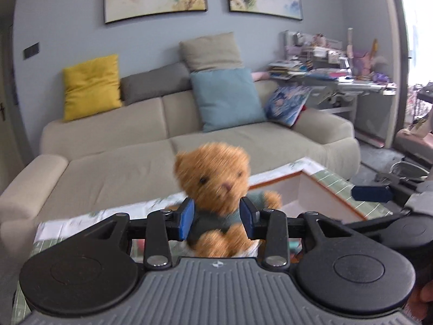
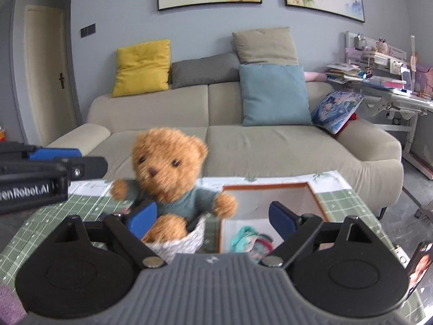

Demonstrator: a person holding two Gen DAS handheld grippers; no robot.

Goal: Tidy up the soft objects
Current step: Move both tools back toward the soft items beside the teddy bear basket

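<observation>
Left wrist view: left claw (image 1: pixel 216 219) clamped on a brown teddy bear (image 1: pixel 216 178) in a teal sweater, blue pads (image 1: pixel 186 219) pressed to either side of its body, head upright above them and motion-blurred. Beyond, a white box with an orange rim (image 1: pixel 322 187) on the green checked worktop (image 1: pixel 360 197), just right of the bear. At far right, a blue pad of the right claw (image 1: pixel 372 193).

Right wrist view: right claw (image 2: pixel 211 216) spread wide, gripping nothing, left pad (image 2: pixel 142 219) just beside the bear's (image 2: pixel 169 168) leg (touching or not, hard to tell). Bear's lower half tucked into a small white speckled pouch (image 2: pixel 184 243) on the worktop (image 2: pixel 81 203). To its right, the open box (image 2: pixel 270 187) with teal and pink soft items (image 2: pixel 251 243) lying inside. Left claw (image 2: pixel 56 162) reaching in from the left edge. Behind, a beige sofa (image 2: pixel 270 146) with yellow (image 2: pixel 142 67), grey (image 2: pixel 203 70), tan (image 2: pixel 263 44) and blue (image 2: pixel 274 94) cushions.
</observation>
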